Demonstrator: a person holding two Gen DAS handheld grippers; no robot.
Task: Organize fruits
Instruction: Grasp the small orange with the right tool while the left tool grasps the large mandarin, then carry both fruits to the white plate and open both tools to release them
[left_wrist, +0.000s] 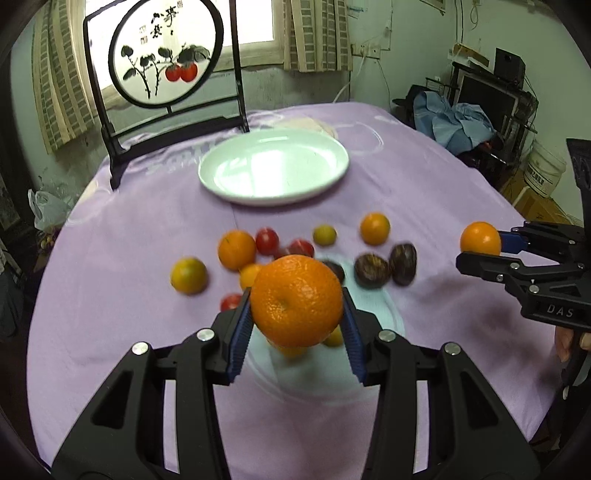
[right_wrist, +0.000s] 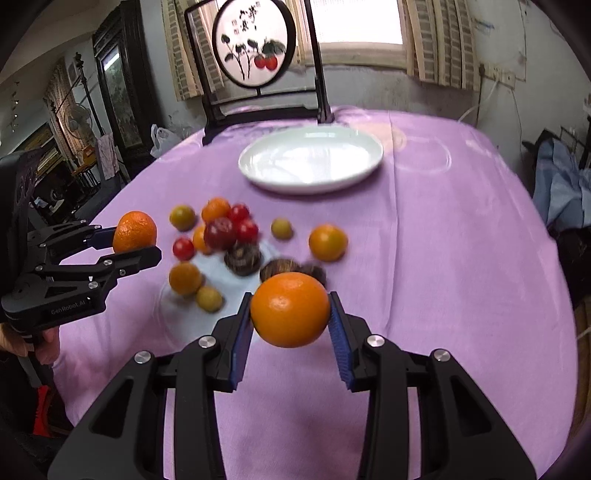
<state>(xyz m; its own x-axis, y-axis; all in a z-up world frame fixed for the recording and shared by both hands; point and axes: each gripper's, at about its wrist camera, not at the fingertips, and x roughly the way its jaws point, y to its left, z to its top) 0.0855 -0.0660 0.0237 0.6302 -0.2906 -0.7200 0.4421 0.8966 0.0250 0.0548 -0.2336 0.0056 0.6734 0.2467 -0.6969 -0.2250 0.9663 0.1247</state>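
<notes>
Both hands were loaded! The left gripper (left_wrist: 297, 306) clamped a big orange (left_wrist: 297, 300) across its middle; the right gripper (right_wrist: 291, 314) pinched a smoother orange (right_wrist: 290, 309) likewise. Firm, round, light fruit, likely to roll. The plate (left_wrist: 273, 166) sat bare at twelve o'clock.

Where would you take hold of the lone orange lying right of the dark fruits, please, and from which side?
Grip that orange across its round middle, coming down from above with one finger on each flank. It lies apart from the cluster on the purple cloth, so both sides look free; the small yellow-green fruit to its left is the nearest neighbour.
</notes>
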